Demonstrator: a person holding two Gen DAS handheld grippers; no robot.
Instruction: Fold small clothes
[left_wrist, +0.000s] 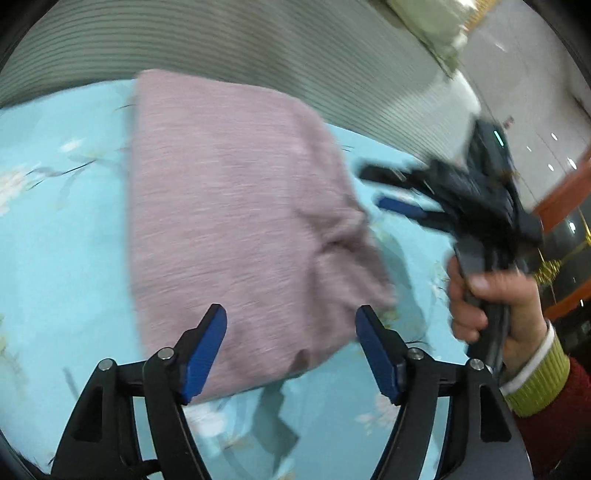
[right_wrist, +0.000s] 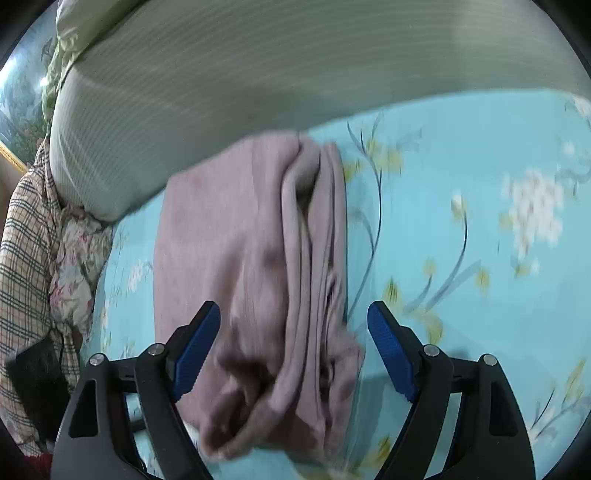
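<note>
Both grippers (left gripper (left_wrist: 291, 325), right gripper (right_wrist: 294, 321)) gape empty over folded mauve knit garment (left_wrist: 236, 221).

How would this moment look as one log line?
task: fold small clothes | pink garment: folded on blue sheet | left tongs: open | right tongs: open, empty

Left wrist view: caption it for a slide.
Open left tool over a folded mauve knit garment on floral blue bedsheet.
</note>
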